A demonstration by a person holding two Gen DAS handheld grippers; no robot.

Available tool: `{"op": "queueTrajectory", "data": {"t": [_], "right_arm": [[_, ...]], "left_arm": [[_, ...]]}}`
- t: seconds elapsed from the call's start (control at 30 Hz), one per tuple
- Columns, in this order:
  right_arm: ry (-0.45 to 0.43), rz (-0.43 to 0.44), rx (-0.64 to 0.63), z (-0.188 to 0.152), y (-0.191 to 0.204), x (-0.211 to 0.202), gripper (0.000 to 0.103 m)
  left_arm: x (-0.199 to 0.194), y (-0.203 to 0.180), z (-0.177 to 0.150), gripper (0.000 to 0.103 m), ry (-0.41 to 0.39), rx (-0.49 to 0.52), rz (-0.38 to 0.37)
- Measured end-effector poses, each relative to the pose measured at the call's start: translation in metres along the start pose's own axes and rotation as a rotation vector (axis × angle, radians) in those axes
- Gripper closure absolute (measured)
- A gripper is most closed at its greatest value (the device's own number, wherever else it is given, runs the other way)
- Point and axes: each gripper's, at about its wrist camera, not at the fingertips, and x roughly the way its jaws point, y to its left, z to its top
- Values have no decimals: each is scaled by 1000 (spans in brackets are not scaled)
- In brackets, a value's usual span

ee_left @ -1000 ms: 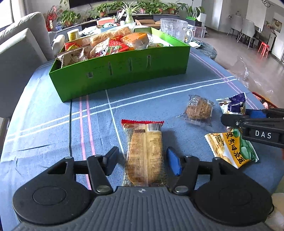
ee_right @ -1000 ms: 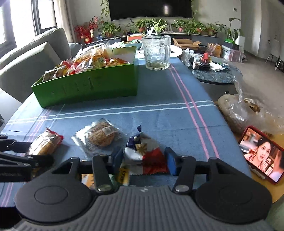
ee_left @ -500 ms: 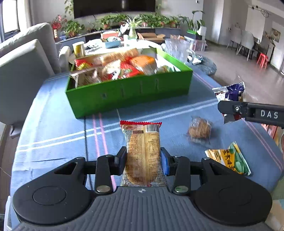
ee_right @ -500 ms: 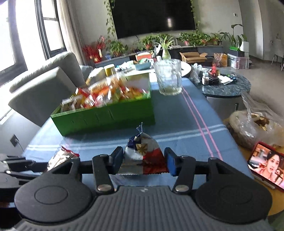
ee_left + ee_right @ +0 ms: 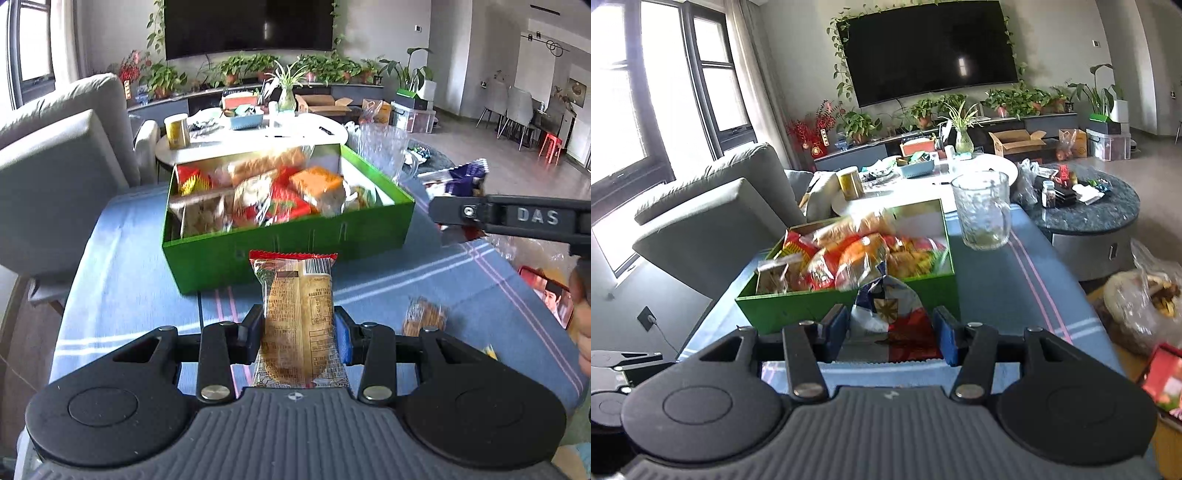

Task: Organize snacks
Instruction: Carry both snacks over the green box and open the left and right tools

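Left gripper (image 5: 298, 334) clamps a long tan red-ended cake packet (image 5: 297, 314); right gripper (image 5: 891, 328) pinches a crinkled blue-red-white foil pouch (image 5: 890, 314). Green cardboard snack box (image 5: 288, 240) at twelve o'clock on the blue-striped cloth counter (image 5: 122, 280).

Bright green box (image 5: 288, 240); blue bench cloth (image 5: 140, 280) with white and pink stripes; tan snack packet (image 5: 299, 314), red-edged.

Full green snack box (image 5: 295, 236) on blue cloth; red-edged cake packet (image 5: 297, 314) and blue-red pouch (image 5: 892, 317) gripped aloft.
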Motion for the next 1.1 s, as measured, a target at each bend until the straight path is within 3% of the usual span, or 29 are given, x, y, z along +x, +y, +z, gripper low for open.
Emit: {"op": "queueTrajectory", "data": {"t": [0.37, 0.73, 0.87, 0.97, 1.03, 1.1], "right_arm": [[-32, -26, 27, 37, -1, 38, 35], [28, -93, 53, 67, -10, 115, 35], [3, -95, 49, 74, -9, 135, 34], [-43, -82, 47, 76, -11, 142, 24], [-69, -127, 42, 74, -12, 138, 23], [-73, -106, 51, 69, -17, 127, 23]], "left_arm": [[21, 10, 24, 66, -1, -17, -5], [36, 28, 40, 66, 6, -47, 3], [37, 28, 42, 66, 2, -42, 3], [36, 29, 43, 66, -5, -39, 0], [36, 30, 43, 66, -8, -40, 1], [37, 30, 44, 66, -7, -44, 8]]}}
